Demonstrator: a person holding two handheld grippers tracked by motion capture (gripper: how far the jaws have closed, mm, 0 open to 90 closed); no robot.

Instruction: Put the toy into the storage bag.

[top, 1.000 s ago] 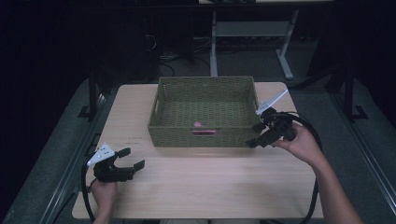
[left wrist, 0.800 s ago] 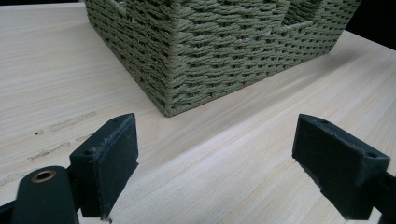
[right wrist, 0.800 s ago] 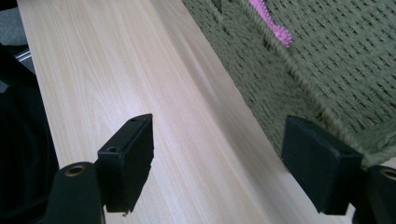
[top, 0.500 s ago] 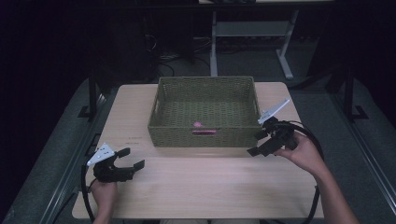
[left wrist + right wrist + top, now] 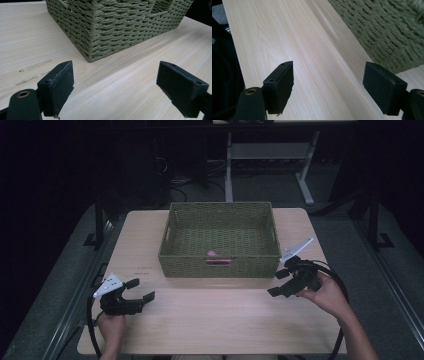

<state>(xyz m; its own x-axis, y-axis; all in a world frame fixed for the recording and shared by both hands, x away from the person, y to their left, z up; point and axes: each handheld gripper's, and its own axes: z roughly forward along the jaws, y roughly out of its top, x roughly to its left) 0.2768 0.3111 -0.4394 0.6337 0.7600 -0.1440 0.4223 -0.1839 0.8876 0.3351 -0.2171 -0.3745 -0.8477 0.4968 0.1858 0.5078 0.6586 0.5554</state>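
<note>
Two grippers sit over the wooden table [image 5: 220,320], both with nothing in them. The right gripper [image 5: 278,283] has come away from the near right corner of the green woven basket [image 5: 220,265] within the last second, moving down and back toward the person's side, and now hangs low over bare wood just off that corner. Its jaws stand wide apart; the right gripper view looks between them at plain tabletop, with the basket's wall off to one side. The left gripper [image 5: 142,290] has kept its place near the front left of the table, well apart from the basket, and its jaws are also wide, with empty wood between them in the left gripper view.

A small pink thing [image 5: 211,253] lies on the basket's floor, close to the near wall and about midway along it. A pink label [image 5: 218,262] shows on the outside of that wall, just below.

Judging from this, the drop into the basket looks finished: the pink thing rests inside, free of both grippers, and the right hand's retreat reads as settling back toward a resting position rather than reaching for anything further.
</note>
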